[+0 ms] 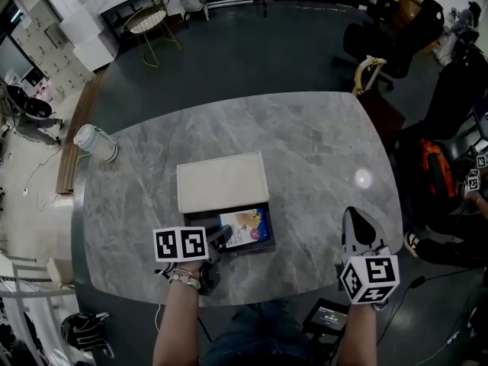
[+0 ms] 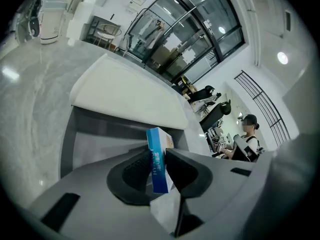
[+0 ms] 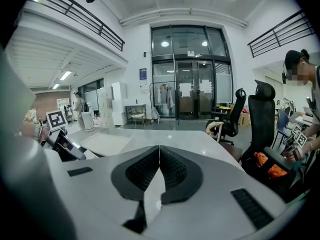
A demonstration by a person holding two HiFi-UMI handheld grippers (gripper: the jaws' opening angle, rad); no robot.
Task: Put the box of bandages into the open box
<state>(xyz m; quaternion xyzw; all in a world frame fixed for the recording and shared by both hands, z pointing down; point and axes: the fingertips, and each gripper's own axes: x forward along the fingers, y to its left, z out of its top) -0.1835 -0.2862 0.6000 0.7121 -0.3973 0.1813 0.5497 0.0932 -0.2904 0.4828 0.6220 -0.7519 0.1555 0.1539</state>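
Note:
The blue and white box of bandages (image 1: pixel 248 228) lies inside the dark tray of the open box (image 1: pixel 229 252), whose white lid (image 1: pixel 223 181) lies folded back behind it. My left gripper (image 1: pixel 223 239) reaches into the tray from the near left. In the left gripper view the bandage box (image 2: pixel 158 165) stands edge-on between the jaws of the left gripper (image 2: pixel 159 156); both pads rest against its sides, with the tray wall (image 2: pixel 115 121) beyond. My right gripper (image 1: pixel 358 218) sits near the table's front right edge, its jaws shut on nothing (image 3: pixel 159 151).
A white jug (image 1: pixel 93 140) stands at the marble table's left edge. Office chairs and an orange bag (image 1: pixel 435 162) crowd the right side. A seated person (image 2: pixel 245 139) is beyond the table. A wire stool (image 1: pixel 146 21) stands far back.

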